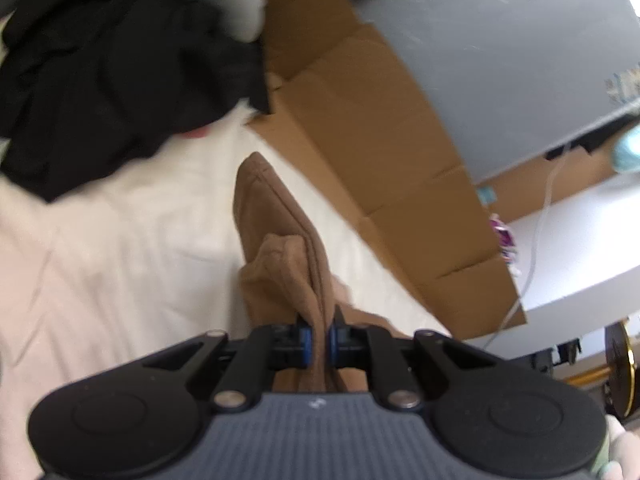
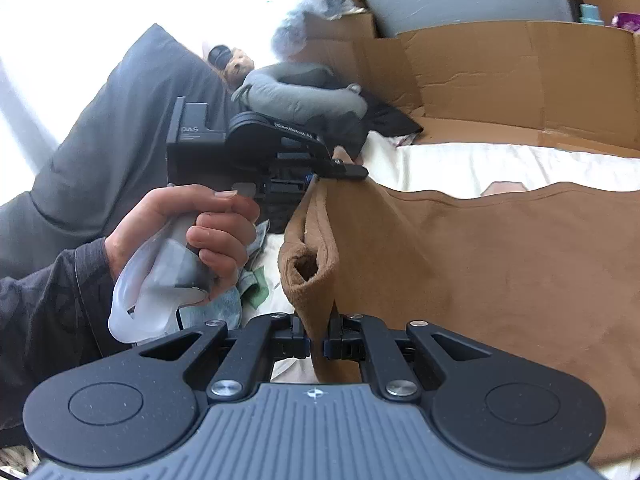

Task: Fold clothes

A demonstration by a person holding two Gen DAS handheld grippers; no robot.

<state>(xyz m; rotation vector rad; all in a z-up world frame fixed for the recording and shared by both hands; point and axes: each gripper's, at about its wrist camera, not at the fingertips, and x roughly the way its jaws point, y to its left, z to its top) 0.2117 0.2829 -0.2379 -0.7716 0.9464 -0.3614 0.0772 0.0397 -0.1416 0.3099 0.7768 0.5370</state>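
Item: brown fleece garment (image 2: 480,264), soft and napped, exact type not discernible; held above a white bed sheet (image 1: 132,216) with its lower part draping toward it. Left gripper (image 1: 318,338): jaws closed on a doubled fold of the brown cloth, which runs forward from the pads in a narrow bunched ridge. Right gripper (image 2: 318,340): jaws likewise clamped on the garment's near edge, where a rolled hem opens just above the pads. In the right wrist view the left gripper (image 2: 320,174) pinches a corner farther along the same edge, worked by the person's left hand (image 2: 188,236) on its handle; the two grips appear spaced so the edge hangs taut between them, presumably to square the cloth for the next fold. Surroundings: flattened cardboard (image 1: 384,152) along the bed's far side; dark clothing (image 1: 116,80) heaped on the sheet, well apart from the brown piece; grey neck pillow (image 2: 304,92) beyond.
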